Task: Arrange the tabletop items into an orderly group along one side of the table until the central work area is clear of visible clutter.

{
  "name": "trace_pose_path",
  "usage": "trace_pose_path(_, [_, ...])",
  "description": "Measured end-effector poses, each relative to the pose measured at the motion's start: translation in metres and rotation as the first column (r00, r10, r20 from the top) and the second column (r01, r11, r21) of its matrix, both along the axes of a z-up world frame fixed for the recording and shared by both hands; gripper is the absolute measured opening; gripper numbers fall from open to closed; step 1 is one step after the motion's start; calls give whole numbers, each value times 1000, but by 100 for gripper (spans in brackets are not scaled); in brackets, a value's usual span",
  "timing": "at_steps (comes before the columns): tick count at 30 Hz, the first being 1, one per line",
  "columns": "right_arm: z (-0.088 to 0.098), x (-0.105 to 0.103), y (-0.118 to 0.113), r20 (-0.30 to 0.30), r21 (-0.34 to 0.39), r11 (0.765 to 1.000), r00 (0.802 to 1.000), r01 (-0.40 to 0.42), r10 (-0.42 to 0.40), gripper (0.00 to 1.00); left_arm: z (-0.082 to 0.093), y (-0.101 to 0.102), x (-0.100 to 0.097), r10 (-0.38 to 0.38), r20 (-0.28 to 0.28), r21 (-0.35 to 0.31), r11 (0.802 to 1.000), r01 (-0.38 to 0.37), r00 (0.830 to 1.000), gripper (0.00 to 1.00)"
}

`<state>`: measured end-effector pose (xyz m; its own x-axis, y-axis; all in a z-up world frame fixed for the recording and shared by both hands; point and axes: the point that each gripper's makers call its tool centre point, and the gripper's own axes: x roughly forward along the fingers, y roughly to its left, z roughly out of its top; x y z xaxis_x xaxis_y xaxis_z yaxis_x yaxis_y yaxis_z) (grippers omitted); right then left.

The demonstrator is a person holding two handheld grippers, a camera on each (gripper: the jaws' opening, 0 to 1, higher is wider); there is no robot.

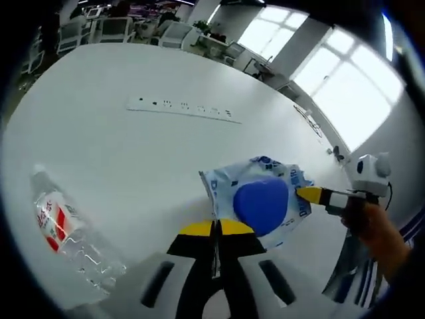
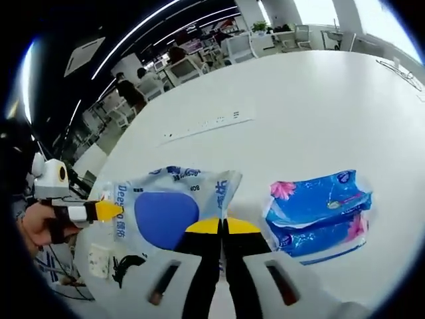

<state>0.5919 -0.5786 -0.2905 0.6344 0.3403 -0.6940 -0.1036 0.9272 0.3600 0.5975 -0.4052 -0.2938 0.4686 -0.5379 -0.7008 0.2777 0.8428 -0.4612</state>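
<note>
Wipes in a soft white pack with a blue oval lid are held at opposite edges by both grippers on the white surface. In the left gripper view, the left gripper is seen closed on the pack's near edge, while the right gripper is clamped on its far right edge. In the right gripper view the same grip is shown mirrored: the right gripper is shut on the pack, and the left gripper is pinched on the opposite end. The pack's long axis is stretched between the two sets of fingers. A blue tissue pack is seen just beside it, and a water bottle is lying well apart. A power strip is set further back.
</note>
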Motion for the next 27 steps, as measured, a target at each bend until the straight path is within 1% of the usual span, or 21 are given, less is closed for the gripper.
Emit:
trace_pose_path(7, [-11, 0, 0, -15, -27, 1000, 1000, -6, 5, 0, -14, 1, -1, 11, -27, 8, 1000, -11, 1000, 0])
trace_pose_path(14, [-20, -1, 2, -31, -39, 999, 1000, -5, 4, 0, -24, 1, -3, 21, -47, 22, 1000, -20, 999, 0])
trace_pose_path(17, [-23, -2, 2, -38, -54, 998, 999, -17, 15, 0, -29, 2, -4, 22, -58, 31, 999, -20, 998, 0])
trace_pose_path(27, [-27, 0, 0, -43, -69, 998, 999, -13, 10, 0, -35, 1, -3, 34, -76, 30, 999, -32, 997, 0])
